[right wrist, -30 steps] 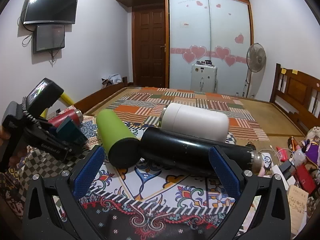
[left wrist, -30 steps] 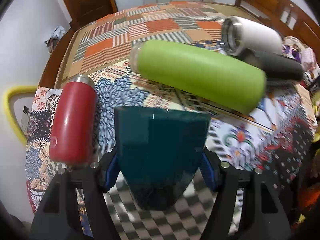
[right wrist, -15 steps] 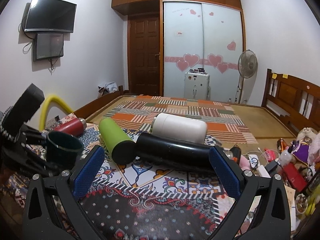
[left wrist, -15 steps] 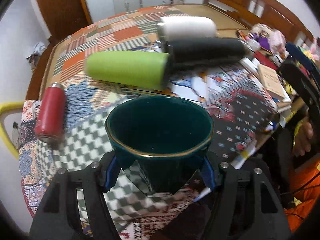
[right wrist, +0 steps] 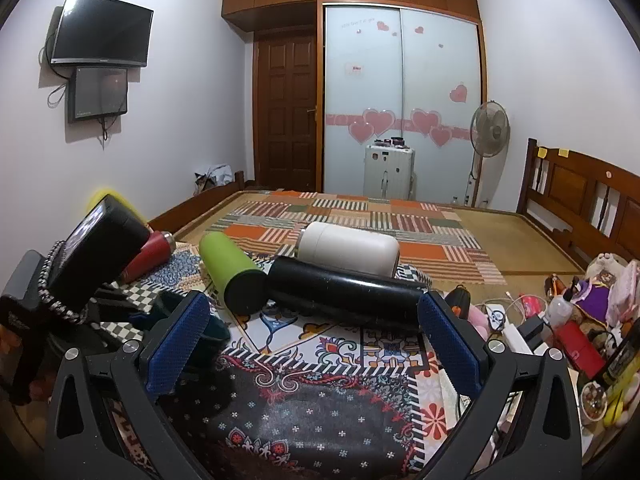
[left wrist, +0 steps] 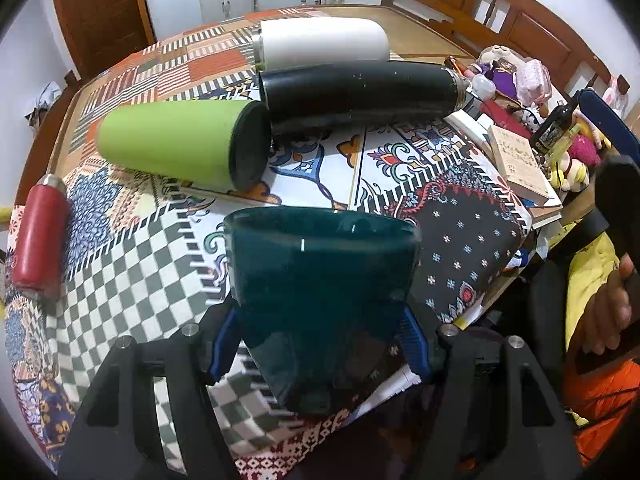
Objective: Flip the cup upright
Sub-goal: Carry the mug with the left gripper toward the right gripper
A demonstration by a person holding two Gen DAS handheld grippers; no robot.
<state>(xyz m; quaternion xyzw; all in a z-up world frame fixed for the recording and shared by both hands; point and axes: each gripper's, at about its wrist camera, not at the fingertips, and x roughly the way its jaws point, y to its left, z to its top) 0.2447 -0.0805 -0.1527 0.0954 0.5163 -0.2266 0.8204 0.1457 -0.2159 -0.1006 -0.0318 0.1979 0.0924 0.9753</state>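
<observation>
My left gripper [left wrist: 320,336] is shut on a dark teal cup [left wrist: 320,280], clamped by its lower body between the blue pads. The cup's rim faces up and away from me, over the near part of the patterned tablecloth [left wrist: 460,232]. In the right wrist view the cup [right wrist: 216,326] is mostly hidden behind my right gripper's left finger, with the left gripper's body [right wrist: 80,264] at the far left. My right gripper [right wrist: 314,344] is open and empty, low over the cloth's near right side.
Four flasks lie on their sides on the table: green [left wrist: 180,140], black [left wrist: 360,90], white [left wrist: 324,42], red [left wrist: 38,236]. Books [left wrist: 516,160], a dark bottle [left wrist: 554,124] and toys crowd the right edge. A bed lies beyond.
The left gripper has turned the cup from mouth-down to rim-up, and tilted it so I now see its outer wall rather than its inside. The right gripper has lowered slightly.
</observation>
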